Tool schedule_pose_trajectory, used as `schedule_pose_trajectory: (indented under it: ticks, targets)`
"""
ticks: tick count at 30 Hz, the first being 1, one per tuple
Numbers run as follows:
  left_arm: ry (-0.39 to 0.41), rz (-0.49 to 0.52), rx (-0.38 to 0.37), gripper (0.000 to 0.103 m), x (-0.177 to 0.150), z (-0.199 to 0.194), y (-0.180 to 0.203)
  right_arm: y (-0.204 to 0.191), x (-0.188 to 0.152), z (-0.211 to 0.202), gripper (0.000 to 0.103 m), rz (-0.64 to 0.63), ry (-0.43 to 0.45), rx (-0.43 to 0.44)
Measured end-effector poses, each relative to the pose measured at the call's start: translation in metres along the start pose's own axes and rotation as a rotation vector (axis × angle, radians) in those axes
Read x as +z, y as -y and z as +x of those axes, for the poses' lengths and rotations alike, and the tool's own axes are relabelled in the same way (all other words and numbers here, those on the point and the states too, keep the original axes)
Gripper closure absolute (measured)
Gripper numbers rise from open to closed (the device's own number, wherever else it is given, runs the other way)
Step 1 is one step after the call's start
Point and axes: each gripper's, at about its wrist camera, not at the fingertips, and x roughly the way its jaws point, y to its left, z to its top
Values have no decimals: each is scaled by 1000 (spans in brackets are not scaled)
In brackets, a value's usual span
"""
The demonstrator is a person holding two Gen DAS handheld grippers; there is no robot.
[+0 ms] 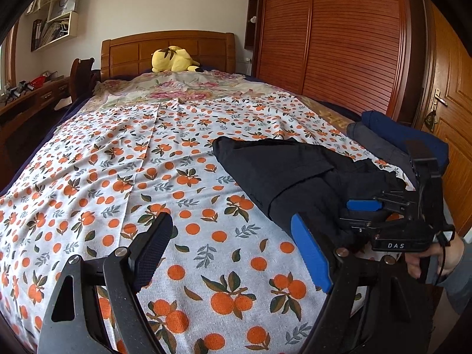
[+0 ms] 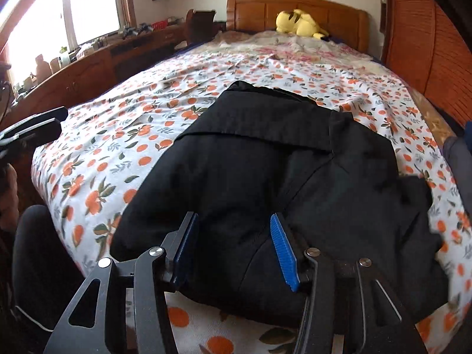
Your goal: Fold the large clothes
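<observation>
One black garment, partly folded, is spread on an orange-print sheet near the bed's foot. Two grippers are seen. The left gripper is held wide apart over bare sheet, gripping nothing. The right gripper is parted above the garment, pads not pressing it. One yellow plush lies by the headboard.

Blown-out window glare (fisheye-warped edges)

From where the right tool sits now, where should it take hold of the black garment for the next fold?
Probably the near hem of the black garment, where it lies bunched at the bed edge just ahead of the right tool. Come in low from the near side: that edge is thick and raised off the orange-print sheet, so a finger could slip under.
</observation>
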Motion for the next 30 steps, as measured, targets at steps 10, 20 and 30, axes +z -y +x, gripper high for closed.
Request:
schedule_pose_trajectory:
  ticks: [10, 20, 30]
  targets:
    - [-33, -9, -6, 20, -8, 16, -7, -14, 10, -18, 51, 2, 56, -20]
    - [-60, 10, 8, 20, 1, 31, -16, 0, 2, -16, 51, -13, 3, -14]
    - [-53, 63, -44, 20, 34, 65, -2, 70, -36, -72, 44, 161, 35, -208]
